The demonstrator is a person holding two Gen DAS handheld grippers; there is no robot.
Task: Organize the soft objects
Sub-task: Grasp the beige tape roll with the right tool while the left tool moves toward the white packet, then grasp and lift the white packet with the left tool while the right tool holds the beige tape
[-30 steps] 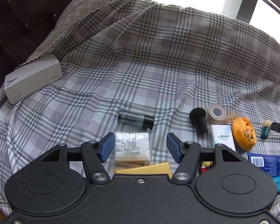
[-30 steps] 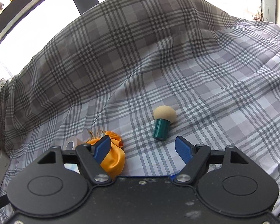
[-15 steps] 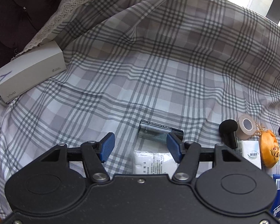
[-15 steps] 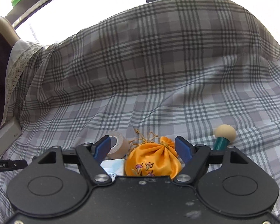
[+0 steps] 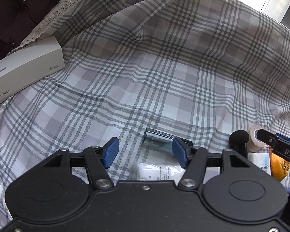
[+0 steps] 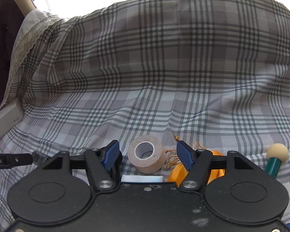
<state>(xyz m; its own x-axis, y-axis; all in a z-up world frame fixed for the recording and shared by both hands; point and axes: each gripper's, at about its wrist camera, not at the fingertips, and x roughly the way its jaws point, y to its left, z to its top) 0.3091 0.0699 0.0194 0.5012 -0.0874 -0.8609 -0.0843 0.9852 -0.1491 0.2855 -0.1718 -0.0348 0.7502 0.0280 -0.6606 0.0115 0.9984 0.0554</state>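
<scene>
- A home, by the look a bedroom: a grey-and-white plaid cotton bedsheet (image 5: pixel 164 73) covers a soft surface, the bed, and rises over a hump at the far side.
- At the far left, a dark tufted, buttoned headboard (image 5: pixel 13 9) stands behind a cream lace-trimmed pillow edge (image 6: pixel 27 38).
- Bright daylight and a dark window frame (image 5: pixel 288 2) show past the far right of the bed.
- Small household items lie on the sheet: a white cardboard phone box (image 5: pixel 27 67) at the left, a beige roll of tape (image 6: pixel 147 158), an orange embroidered drawstring pouch (image 5: pixel 279 166), and a clear-wrapped pack of white cotton pads (image 5: pixel 158 172).
</scene>
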